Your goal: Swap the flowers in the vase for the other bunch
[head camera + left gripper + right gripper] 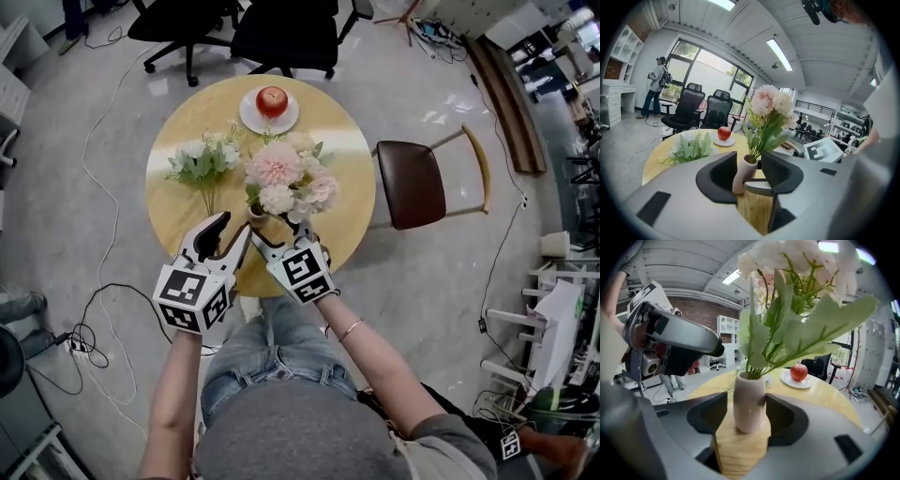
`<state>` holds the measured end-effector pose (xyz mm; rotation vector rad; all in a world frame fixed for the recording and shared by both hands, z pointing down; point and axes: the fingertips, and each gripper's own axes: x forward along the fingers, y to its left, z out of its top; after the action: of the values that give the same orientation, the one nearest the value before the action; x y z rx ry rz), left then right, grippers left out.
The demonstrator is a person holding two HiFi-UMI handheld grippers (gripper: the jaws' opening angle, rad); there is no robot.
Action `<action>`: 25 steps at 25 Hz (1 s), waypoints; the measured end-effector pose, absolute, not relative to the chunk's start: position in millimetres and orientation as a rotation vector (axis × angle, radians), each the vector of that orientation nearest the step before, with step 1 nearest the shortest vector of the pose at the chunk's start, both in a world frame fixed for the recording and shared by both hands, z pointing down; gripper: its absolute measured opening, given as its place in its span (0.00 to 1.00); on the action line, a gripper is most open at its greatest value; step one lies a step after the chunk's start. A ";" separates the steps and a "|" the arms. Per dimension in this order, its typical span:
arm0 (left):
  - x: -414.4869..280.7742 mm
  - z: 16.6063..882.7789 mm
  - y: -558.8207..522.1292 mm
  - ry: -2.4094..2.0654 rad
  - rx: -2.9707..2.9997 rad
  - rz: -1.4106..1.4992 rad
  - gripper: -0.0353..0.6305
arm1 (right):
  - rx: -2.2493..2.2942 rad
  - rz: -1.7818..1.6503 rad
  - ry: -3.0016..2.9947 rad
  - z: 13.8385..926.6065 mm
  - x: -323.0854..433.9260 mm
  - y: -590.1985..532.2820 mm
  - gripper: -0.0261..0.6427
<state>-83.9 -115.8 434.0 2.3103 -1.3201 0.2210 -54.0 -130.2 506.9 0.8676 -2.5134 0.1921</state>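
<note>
left hand-held gripper (749, 169) and right hand-held gripper (746, 414) spread around vase (255, 215), pink flowers (281, 173) in it

An open-plan office or lab: black wheeled office chairs (281, 33) on a glossy grey floor (441, 272) with trailing cables (89, 333), long ceiling strip lights (780, 51), white shelving (621, 47).

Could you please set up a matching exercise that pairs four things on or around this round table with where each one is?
Things:
1. red apple
2. pink vase
3. loose white-flowered bunch
4. brown-seated chair

Places:
A. lying flat on the table, left of the vase in the head view
B. on a white plate at the table's far edge
C. on the floor, right of the table
D. between the open jaws of the right hand-held gripper

Pairs: 1-B, 2-D, 3-A, 4-C
</note>
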 end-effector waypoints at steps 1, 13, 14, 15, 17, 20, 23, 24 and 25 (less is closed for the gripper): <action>-82.5 433.4 -117.3 -1.313 2.311 0.222 0.31 | 0.866 0.186 -2.513 507.1 -54.5 -131.3 0.41; -61.9 437.6 -129.5 -1.252 2.345 0.313 0.37 | 0.846 0.173 -2.496 509.2 -54.3 -137.6 0.40; -59.1 437.6 -130.3 -1.244 2.357 0.333 0.37 | 0.845 0.178 -2.495 509.3 -54.3 -137.7 0.40; -56.4 437.7 -131.3 -1.236 2.369 0.356 0.37 | 0.845 0.182 -2.493 509.5 -54.4 -137.8 0.40; -51.5 438.4 -134.2 -1.226 2.397 0.409 0.37 | 0.845 0.184 -2.489 510.6 -55.0 -138.2 0.40; -44.0 442.1 -139.8 -1.213 2.440 0.505 0.39 | 0.844 0.183 -2.489 513.1 -55.8 -138.4 0.40; -36.3 445.5 -145.3 -1.194 2.455 0.563 0.39 | 0.842 0.180 -2.483 512.3 -55.2 -137.5 0.40; -34.6 445.7 -147.2 -1.194 2.453 0.572 0.38 | 0.842 0.175 -2.475 511.5 -54.4 -137.3 0.40; -33.3 445.5 -149.0 -1.198 2.451 0.578 0.38 | 0.841 0.168 -2.467 510.9 -53.4 -137.4 0.40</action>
<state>-33.3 -149.0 445.5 2.4510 -1.1977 0.5779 -53.4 -137.4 510.9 0.8410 -2.4671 0.1683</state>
